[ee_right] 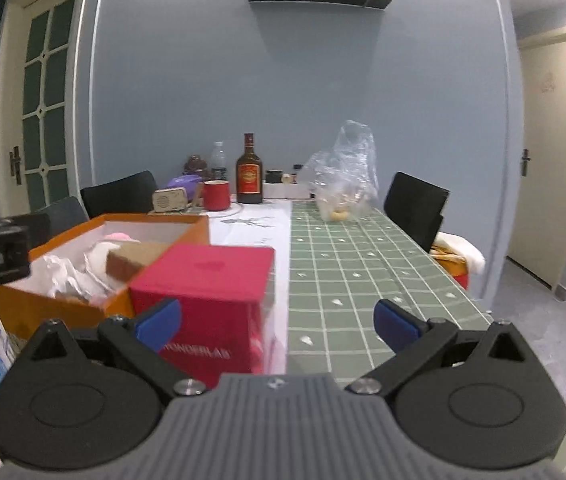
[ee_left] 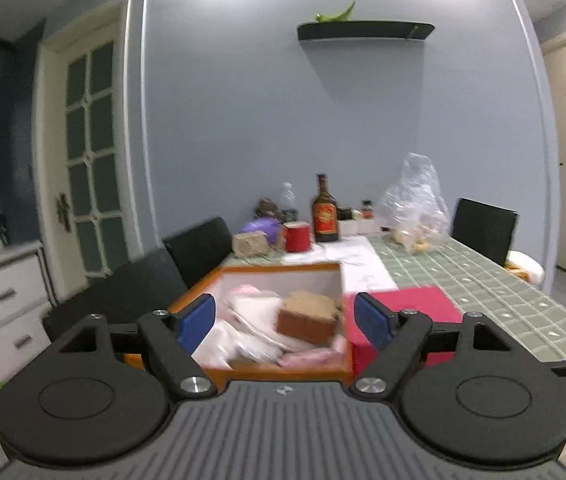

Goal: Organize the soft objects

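An orange box (ee_left: pixel 199 289) with a white inside sits on the table and holds white and pink soft items (ee_left: pixel 251 308) and a brown block (ee_left: pixel 310 316). A red box (ee_left: pixel 407 308) stands to its right. My left gripper (ee_left: pixel 285 320) is open and empty, held just in front of the orange box. The right wrist view shows the orange box (ee_right: pixel 151 220), the brown block (ee_right: pixel 131 262), white soft items (ee_right: pixel 71 272) and the red box (ee_right: pixel 207 280). My right gripper (ee_right: pixel 279 322) is open and empty, right of the red box.
The table has a green checked cloth (ee_right: pixel 363 256). At its far end stand a brown bottle (ee_right: pixel 249 172), a red mug (ee_right: pixel 216 194), a small beige radio (ee_right: pixel 169 199) and a clear plastic bag (ee_right: pixel 345 172). Black chairs (ee_right: pixel 415 206) stand on both sides.
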The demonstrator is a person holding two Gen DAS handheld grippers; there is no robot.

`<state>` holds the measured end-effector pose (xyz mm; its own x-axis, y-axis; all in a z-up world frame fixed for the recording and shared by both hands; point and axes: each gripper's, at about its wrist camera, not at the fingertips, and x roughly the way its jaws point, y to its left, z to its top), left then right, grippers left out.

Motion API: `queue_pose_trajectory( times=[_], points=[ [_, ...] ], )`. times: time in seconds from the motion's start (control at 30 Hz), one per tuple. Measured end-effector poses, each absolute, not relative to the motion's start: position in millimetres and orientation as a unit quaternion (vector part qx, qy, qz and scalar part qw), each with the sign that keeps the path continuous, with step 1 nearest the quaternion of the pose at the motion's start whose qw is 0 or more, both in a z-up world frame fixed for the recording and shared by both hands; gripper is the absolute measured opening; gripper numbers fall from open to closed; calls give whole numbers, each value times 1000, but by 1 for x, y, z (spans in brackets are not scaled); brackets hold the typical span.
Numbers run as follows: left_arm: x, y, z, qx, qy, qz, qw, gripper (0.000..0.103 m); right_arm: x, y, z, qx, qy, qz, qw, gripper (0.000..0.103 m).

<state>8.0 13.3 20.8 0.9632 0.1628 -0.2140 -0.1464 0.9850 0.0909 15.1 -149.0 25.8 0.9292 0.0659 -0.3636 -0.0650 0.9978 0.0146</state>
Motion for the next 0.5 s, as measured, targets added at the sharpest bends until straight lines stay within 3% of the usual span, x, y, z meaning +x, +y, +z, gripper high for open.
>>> queue_pose_trajectory(
  times=[0.5],
  points=[
    [-9, -21, 1, 49, 115, 56, 991, 91, -6, -169, 16, -7, 179, 24, 984, 100]
  ],
)
